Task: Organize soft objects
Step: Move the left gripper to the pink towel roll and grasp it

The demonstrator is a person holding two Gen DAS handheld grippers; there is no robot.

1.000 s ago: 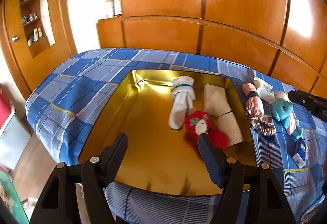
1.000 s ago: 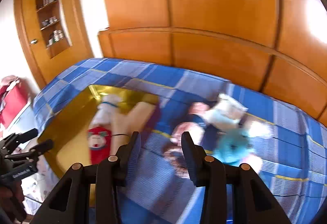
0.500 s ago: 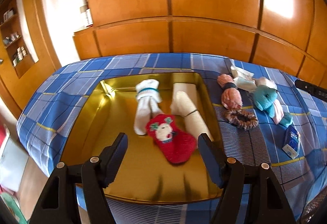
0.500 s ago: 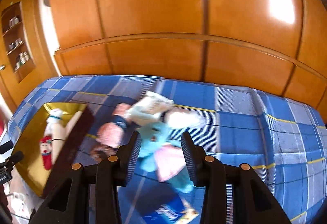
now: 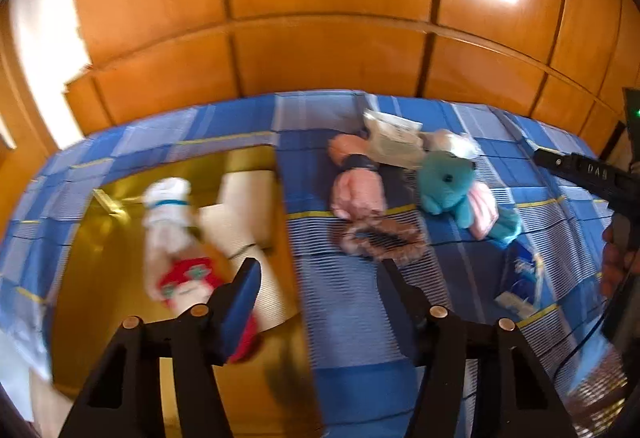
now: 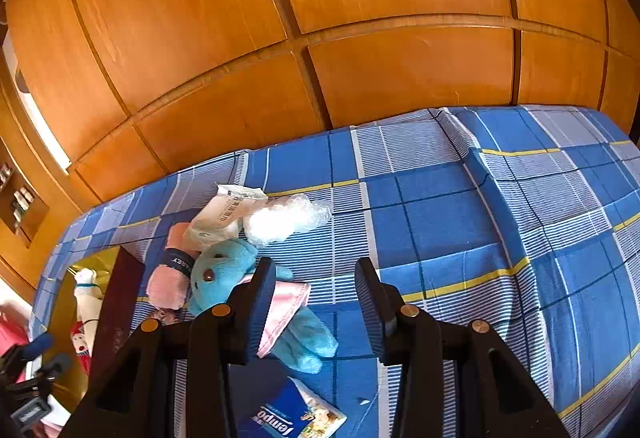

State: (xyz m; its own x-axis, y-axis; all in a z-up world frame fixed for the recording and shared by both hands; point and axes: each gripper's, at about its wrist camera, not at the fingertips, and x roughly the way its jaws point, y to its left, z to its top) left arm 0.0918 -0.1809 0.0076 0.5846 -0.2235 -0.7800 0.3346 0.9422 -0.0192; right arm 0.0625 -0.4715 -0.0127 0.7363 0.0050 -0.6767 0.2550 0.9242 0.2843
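The soft toys and cloths lie on a blue checked bed cover (image 6: 440, 206), some in a gold tray (image 5: 120, 278) and some beside it. Nearest in the right wrist view, the right gripper (image 6: 316, 302) has its jaws partly apart with nothing between them. A blue tissue pack (image 6: 280, 418) lies at 7 o'clock from it. The blue plush toy (image 6: 224, 270) with a pink cloth lies at 9 o'clock, just behind the left finger. A pink rolled cloth (image 6: 168, 278) touches the toy on its far side. Farther off, at 11 o'clock, sit a white packet (image 6: 224, 214) and a clear bag (image 6: 284, 218).

In the blurry left wrist view, the left gripper (image 5: 320, 278) has just been closing, and nothing is between its jaws. A furry brown ring (image 5: 380, 238), maybe a hair tie, lies just past the right finger. In the tray at 10 o'clock lie a red sock (image 5: 188, 282), a white rolled cloth (image 5: 168, 210) and a cream roll (image 5: 248, 206).
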